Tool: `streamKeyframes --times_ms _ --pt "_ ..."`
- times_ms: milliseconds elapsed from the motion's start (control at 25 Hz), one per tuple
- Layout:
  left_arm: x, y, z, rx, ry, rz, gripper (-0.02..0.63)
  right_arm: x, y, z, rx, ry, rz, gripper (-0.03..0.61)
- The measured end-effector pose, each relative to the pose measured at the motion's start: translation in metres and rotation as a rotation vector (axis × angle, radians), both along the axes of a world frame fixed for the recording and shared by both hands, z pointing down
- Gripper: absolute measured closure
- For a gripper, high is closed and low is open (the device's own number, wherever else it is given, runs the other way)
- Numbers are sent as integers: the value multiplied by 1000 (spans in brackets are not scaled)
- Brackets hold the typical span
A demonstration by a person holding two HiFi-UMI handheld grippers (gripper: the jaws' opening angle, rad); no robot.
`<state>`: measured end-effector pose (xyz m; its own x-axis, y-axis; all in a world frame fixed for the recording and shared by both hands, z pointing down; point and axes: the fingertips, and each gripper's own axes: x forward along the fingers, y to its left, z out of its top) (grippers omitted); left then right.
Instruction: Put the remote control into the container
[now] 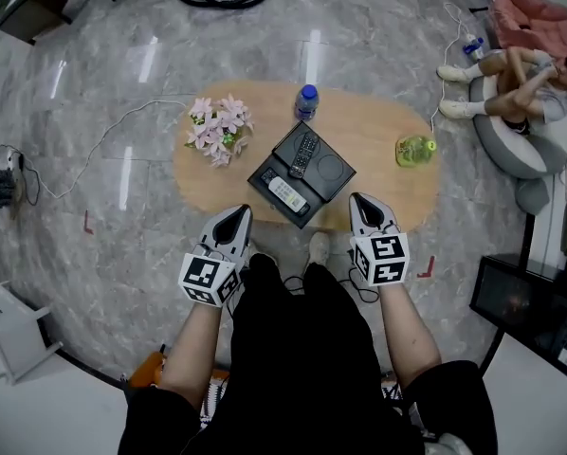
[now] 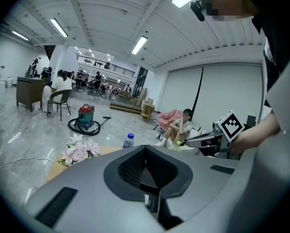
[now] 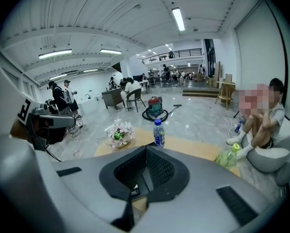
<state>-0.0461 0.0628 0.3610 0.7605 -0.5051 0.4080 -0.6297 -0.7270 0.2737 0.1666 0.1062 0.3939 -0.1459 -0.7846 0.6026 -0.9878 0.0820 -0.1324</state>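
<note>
Head view
- Tabletop (image 1: 378,121): oval and wooden, standing on a grey marble floor.
- Container (image 1: 333,171): black and square, at the tabletop's middle.
- Black remote control (image 1: 303,154): lies inside the container, on the side toward the tabletop's far edge.
- White remote control (image 1: 286,194): also lies in the container, on the side toward the tabletop's near edge.
- Flowers (image 1: 217,128): a pink bunch at the tabletop's left end.
- Water bottle (image 1: 306,102): upright at the tabletop's far edge.
- Green bottle (image 1: 415,150): at the tabletop's right end.
- Your left gripper (image 1: 236,212): at the tabletop's near edge, touching nothing.
- Your right gripper (image 1: 361,200): at the tabletop's near edge too, well apart from both remotes.

Left gripper view
- Jaws of your left gripper (image 2: 146,166): pressed together, with nothing between them.
- On the tabletop (image 2: 57,169): the flowers (image 2: 79,149) and the water bottle (image 2: 129,141) rise above the gripper body.
- Your right gripper (image 2: 203,140): beside the tabletop, its marker cube (image 2: 231,124) showing.

Right gripper view
- Jaws of your right gripper (image 3: 145,165): pressed together and empty.
- On the tabletop (image 3: 193,149): flowers (image 3: 119,132), water bottle (image 3: 158,132) and green bottle (image 3: 227,157).
- Container: mostly hidden behind the gripper body.
</note>
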Motion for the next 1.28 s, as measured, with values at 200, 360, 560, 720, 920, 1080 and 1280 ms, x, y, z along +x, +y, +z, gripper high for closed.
streamKeyframes --times_ms 200,360,560,720,920,1080,1280 --pt "6 -3 4 -4 -1 19 607 5 3 8 -18 2 22 566" --pt "12 -14 13 -11 -35 109 607 5 3 11 -30 32 95 566" --pt "22 -37 20 -1 -63 221 607 -2 -4 7 -6 51 177 566" --pt "39 -54 37 -5 -114 277 606 3 -5 8 12 39 250 566" --pt "68 -57 69 -66 -189 308 606 22 2 13 7 6 275 566" --pt "90 -62 90 -102 -212 282 606 37 6 26 -12 -10 237 566" --pt "116 -59 133 -242 -247 248 541 65 9 43 -48 -28 200 566"
